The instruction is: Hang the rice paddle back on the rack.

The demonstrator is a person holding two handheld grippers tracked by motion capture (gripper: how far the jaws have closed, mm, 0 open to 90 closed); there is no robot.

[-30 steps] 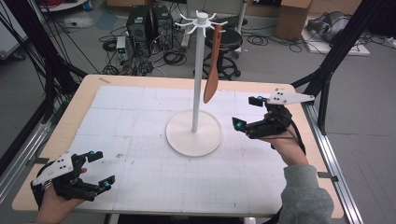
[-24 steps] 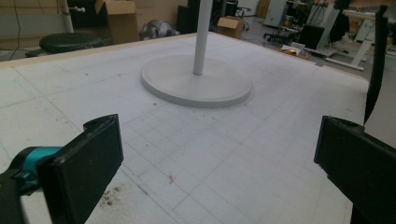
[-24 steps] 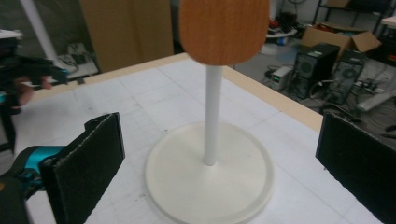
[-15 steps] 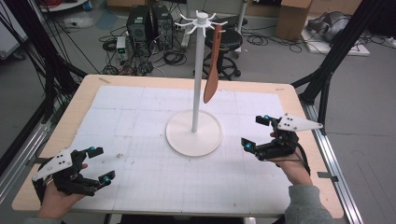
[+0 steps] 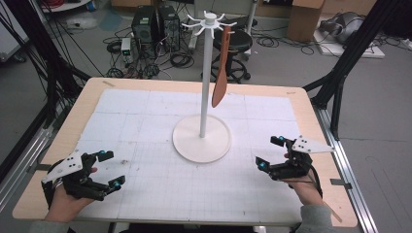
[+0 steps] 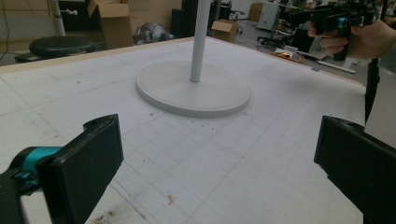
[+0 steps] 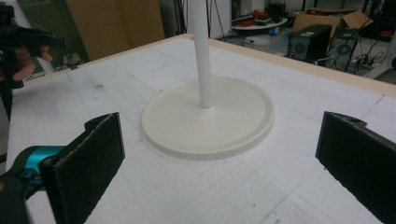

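Observation:
A white hook stand with a round base and tall pole stands mid-table. A brown wooden spatula hangs from one of its top hooks. My left gripper sits low over the near-left corner, open and holding nothing. My right gripper hovers at the near right, open and holding nothing, and points toward the base. In the left gripper view the jaws of my left gripper stand wide apart with the stand base ahead. The right gripper frames the base the same way.
A white grid mat covers the wooden table. Black frame struts rise at both sides. Beyond the far edge are computer towers, cables, a stool and cardboard boxes on the floor.
My right gripper has drawn back from beside the stand toward the near right edge and dropped lower. The left gripper has barely shifted. The spatula hangs as before.

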